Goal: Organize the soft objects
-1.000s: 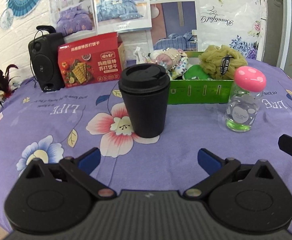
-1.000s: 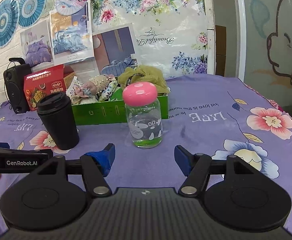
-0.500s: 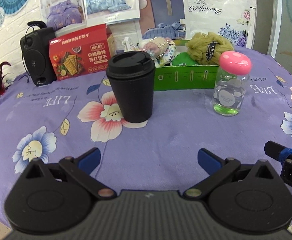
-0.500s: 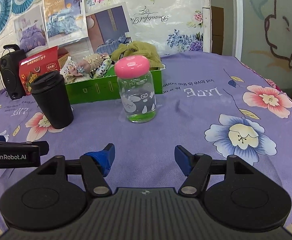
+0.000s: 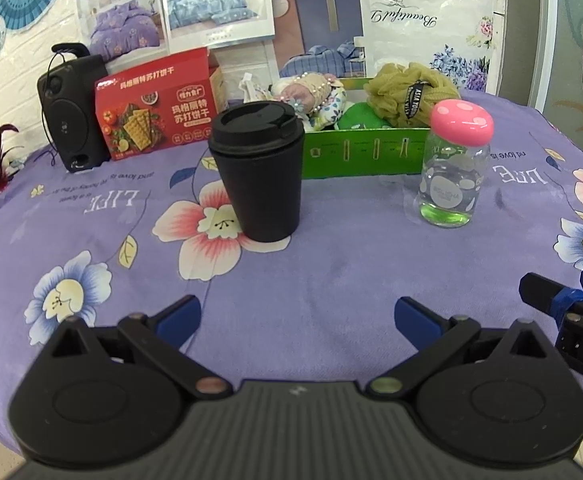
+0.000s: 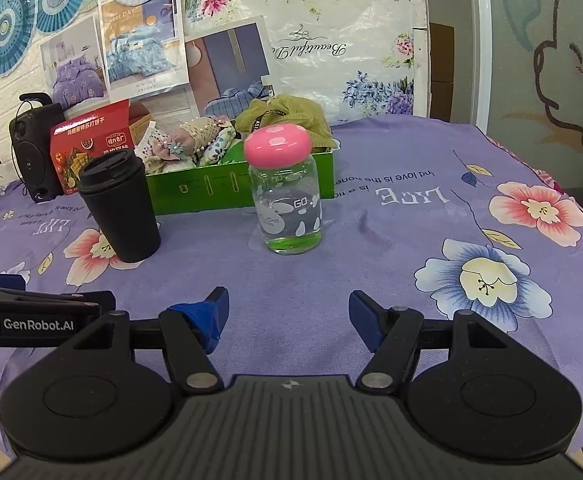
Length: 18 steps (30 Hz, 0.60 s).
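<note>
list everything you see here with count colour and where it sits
lidded travel cup: 1, black, front left on cloth
glass jar with mushroom cap: 1, clear, pink cap, right of cup
cardboard tray: 1, green, behind both
mesh bath pouf: 1, olive, in tray's right end
floral fabric bundle: 1, pale, in tray
cracker box: 1, red, back left
speaker: 1, black, far left
tablecloth: 1, purple floral
left gripper: open, empty
right gripper: open, empty

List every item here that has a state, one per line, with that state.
left gripper: open, empty
right gripper: open, empty
black cup: upright, lid on
glass bottle: upright, pink cap on, a little green liquid at the bottom
green box: open-topped, holding soft items
mesh sponge: in the box
red cracker box: standing, top flap open
</note>
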Available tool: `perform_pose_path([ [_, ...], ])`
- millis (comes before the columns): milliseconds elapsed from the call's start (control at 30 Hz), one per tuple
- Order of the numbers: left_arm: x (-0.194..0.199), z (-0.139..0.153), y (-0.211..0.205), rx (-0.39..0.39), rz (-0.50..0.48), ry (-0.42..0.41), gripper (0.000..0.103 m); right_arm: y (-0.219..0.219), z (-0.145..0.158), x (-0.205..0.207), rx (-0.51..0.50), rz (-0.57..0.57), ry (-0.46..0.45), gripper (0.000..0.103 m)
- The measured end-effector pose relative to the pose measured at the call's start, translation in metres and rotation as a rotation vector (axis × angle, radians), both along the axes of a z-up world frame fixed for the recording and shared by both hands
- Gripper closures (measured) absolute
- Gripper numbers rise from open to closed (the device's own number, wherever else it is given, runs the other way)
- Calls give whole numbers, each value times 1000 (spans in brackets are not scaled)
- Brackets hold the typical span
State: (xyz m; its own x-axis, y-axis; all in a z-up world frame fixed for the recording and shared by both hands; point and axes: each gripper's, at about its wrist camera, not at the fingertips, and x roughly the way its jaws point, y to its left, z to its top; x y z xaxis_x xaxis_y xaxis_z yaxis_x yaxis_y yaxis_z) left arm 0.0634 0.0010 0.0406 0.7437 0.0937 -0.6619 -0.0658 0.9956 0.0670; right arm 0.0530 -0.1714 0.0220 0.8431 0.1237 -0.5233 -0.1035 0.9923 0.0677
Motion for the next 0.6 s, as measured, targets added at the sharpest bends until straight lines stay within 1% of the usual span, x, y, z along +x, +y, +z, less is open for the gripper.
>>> perform_pose_path([
  [400, 1, -1, -2, -9, -7, 9, 0, 3, 0, 0, -1, 7, 1, 51],
  [467, 1, -2, -2, -7, -4, 5, 0, 3, 0, 0, -1, 9, 1, 50],
  [600, 0, -1, 2, -29, 5, -11, 1, 4, -2, 0, 0, 7, 4, 50],
])
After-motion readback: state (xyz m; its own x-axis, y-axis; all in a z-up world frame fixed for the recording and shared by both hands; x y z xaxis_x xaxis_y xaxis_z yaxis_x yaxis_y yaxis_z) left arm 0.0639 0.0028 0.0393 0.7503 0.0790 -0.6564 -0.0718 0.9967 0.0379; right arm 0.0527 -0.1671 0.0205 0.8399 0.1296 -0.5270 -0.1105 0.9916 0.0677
